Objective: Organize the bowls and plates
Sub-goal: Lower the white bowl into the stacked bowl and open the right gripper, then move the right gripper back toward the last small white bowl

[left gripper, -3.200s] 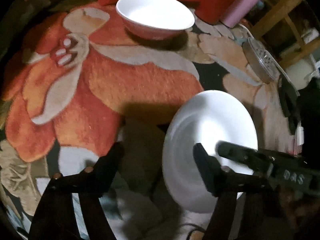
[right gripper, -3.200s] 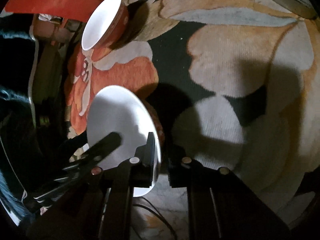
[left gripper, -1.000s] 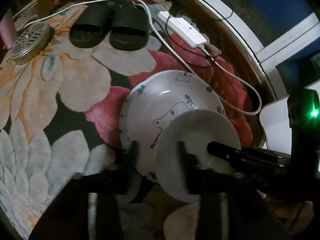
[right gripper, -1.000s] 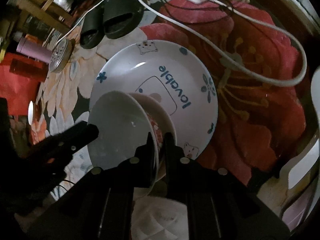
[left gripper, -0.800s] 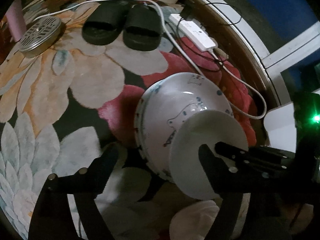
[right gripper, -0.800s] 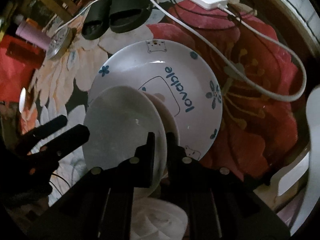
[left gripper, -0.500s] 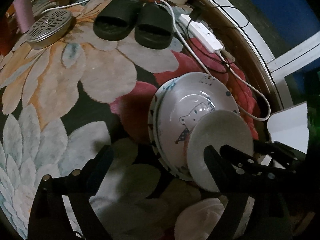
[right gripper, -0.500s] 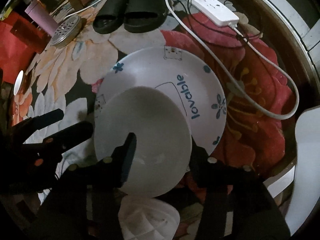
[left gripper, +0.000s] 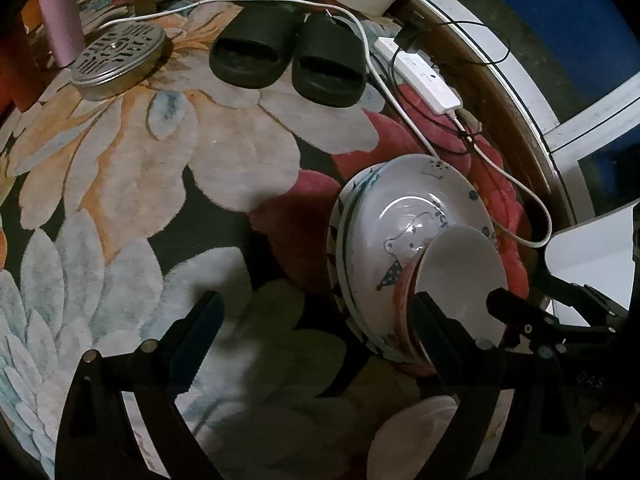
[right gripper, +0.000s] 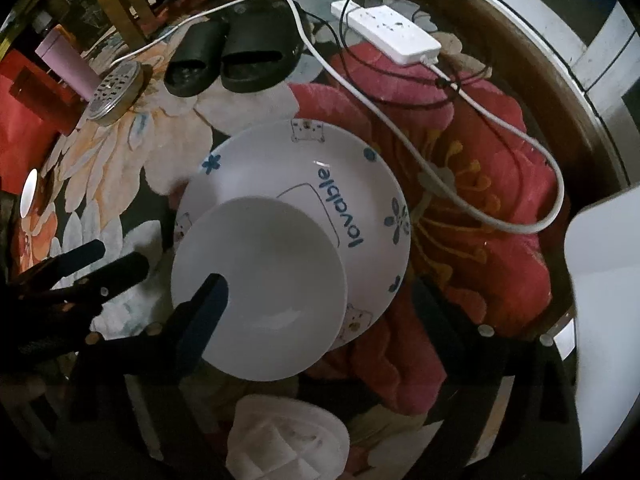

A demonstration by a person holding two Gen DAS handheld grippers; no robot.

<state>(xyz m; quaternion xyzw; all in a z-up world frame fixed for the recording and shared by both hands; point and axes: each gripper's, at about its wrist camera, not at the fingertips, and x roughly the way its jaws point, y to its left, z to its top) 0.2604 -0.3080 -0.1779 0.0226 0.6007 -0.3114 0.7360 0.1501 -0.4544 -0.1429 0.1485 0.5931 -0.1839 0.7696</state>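
Both tongs stand wide apart and grip nothing; the right tongs (right gripper: pixel 320 292) straddle the near side of the white bowl (right gripper: pixel 260 288), one finger lying in front of its near-left rim and the other off to the right over the rug (left gripper: pixel 132 168), while the left tongs (left gripper: pixel 316 316) hang just left of the stack with their right finger close by the bowl's edge; whether either finger touches the bowl cannot be told; the bowl, white inside and reddish outside, sits on the near part of the bear-printed plate (right gripper: pixel 320 184), which tops a small stack of plates on the floor rug; as I judge it, the step in hand is the release of the bowl onto the plates, with the placing done and the withdrawing not yet done; the next move calls for drawing both tongs back clear of the rim without nudging the bowl, which sits off-centre, then reaching for another dish, perhaps the white bowl (right gripper: pixel 29 196) glimpsed at the far left; a white power strip (right gripper: pixel 390 38) and its cable (right gripper: pixel 440 172) lie close behind the stack and want avoiding; the plate reads "lovable" in blue, beside blue flowers and small bears; faint characters on the right tongs' body are too dim to read.
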